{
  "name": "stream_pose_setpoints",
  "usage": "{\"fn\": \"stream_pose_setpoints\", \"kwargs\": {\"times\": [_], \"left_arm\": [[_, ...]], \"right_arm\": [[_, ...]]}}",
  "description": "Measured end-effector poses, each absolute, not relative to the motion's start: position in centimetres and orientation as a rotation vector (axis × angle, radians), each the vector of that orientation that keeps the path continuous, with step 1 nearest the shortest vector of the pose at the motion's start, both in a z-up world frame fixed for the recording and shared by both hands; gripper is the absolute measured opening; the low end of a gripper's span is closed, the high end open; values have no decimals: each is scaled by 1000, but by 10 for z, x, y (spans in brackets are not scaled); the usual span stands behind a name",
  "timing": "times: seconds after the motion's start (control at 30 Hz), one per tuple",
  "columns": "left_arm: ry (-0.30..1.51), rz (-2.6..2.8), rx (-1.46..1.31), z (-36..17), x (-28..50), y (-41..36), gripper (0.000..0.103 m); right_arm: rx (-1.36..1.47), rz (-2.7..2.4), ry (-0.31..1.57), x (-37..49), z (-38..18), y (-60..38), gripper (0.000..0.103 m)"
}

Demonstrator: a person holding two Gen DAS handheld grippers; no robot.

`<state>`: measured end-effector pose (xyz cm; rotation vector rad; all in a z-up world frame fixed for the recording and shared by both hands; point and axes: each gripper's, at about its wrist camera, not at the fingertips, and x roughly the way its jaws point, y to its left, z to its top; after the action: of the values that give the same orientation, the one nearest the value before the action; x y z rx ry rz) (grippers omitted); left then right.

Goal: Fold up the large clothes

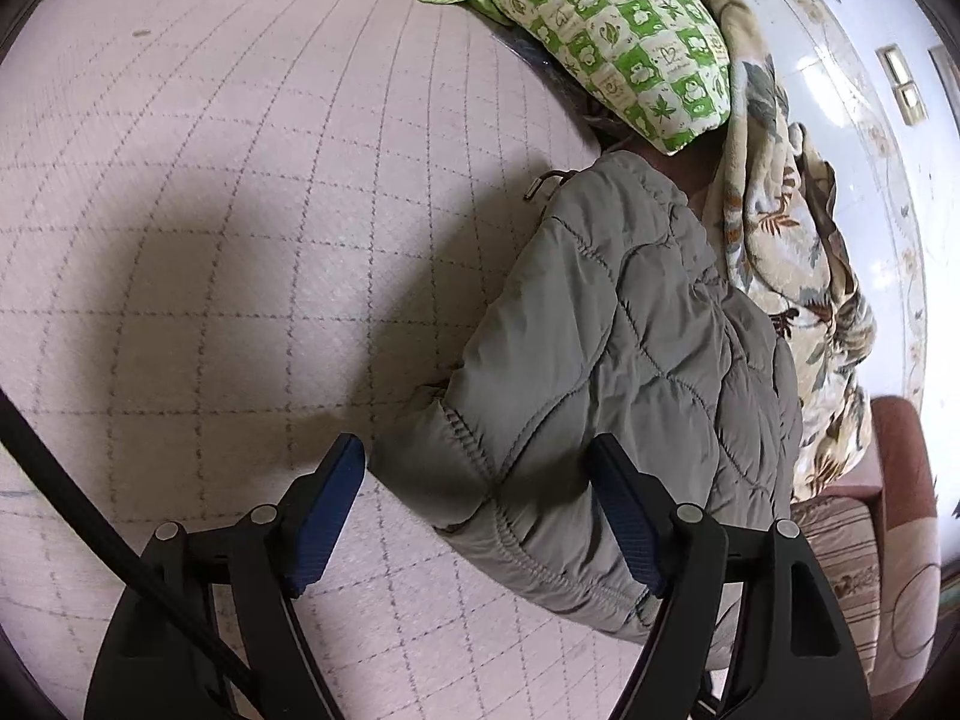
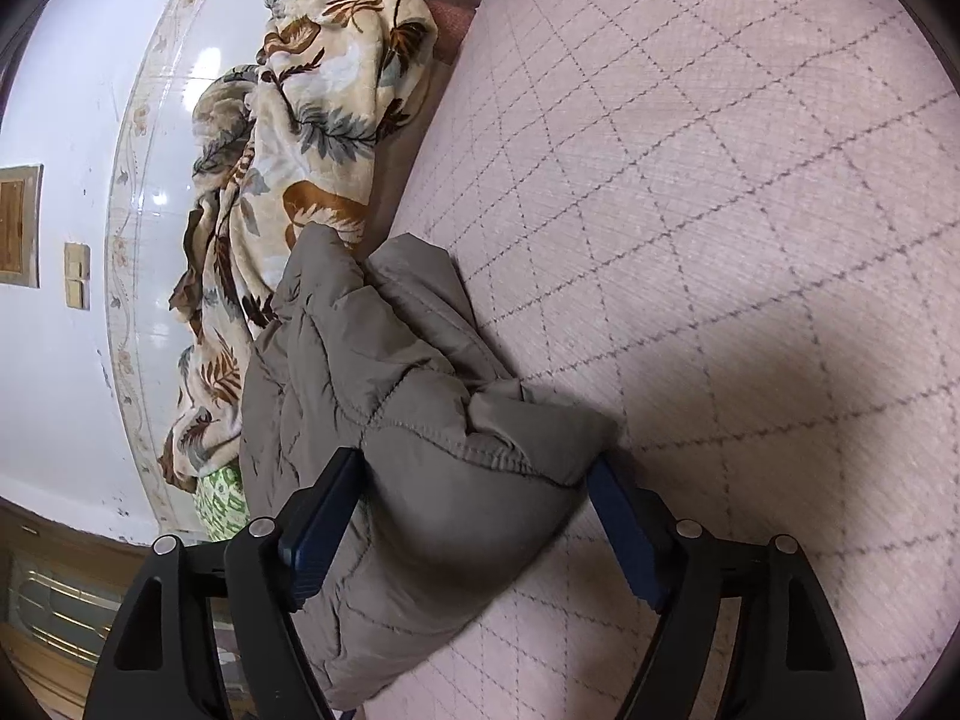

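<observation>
Left wrist view: the left tongs (image 1: 477,468) stand wide apart, gripping nothing. The grey quilted jacket (image 1: 606,360) lies bunched on the pink checked mattress cover (image 1: 240,180), along its edge, its elastic cuff end between the blue pads (image 1: 327,516); contact cannot be confirmed. A green patterned pillow (image 1: 600,18) and a leaf-print blanket (image 1: 774,240) lie beyond the jacket.

Right wrist view: the right tongs (image 2: 477,474) are likewise wide. A jacket fold sits between the fingers, near both pads. The blanket lies just beside the jacket, against the white wall (image 2: 60,90).
</observation>
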<state>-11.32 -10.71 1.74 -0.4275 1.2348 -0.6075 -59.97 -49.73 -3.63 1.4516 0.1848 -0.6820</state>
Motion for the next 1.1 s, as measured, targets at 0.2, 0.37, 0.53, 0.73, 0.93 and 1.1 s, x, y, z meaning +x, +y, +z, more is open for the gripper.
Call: {"fn": "stream_pose_setpoints", "kwargs": {"times": [0.2, 0.37, 0.53, 0.73, 0.93, 1.1], "left_arm": [[1229, -612, -449, 10, -112, -119, 81], [1163, -626, -357, 16, -110, -135, 80], [1072, -654, -240, 33, -117, -145, 49], [978, -662, -89, 49, -127, -157, 39], [906, -672, 0, 65, -133, -162, 37], [859, -675, 36, 78, -141, -159, 36]], "right_arm": [[1414, -692, 168, -589, -36, -501, 86], [1362, -674, 204, -577, -34, -506, 71], [1241, -684, 260, -569, -16, -502, 40], [998, -751, 358, -552, 13, -489, 34], [823, -771, 402, -543, 37, -477, 31], [688, -784, 430, -535, 54, -465, 31]]}}
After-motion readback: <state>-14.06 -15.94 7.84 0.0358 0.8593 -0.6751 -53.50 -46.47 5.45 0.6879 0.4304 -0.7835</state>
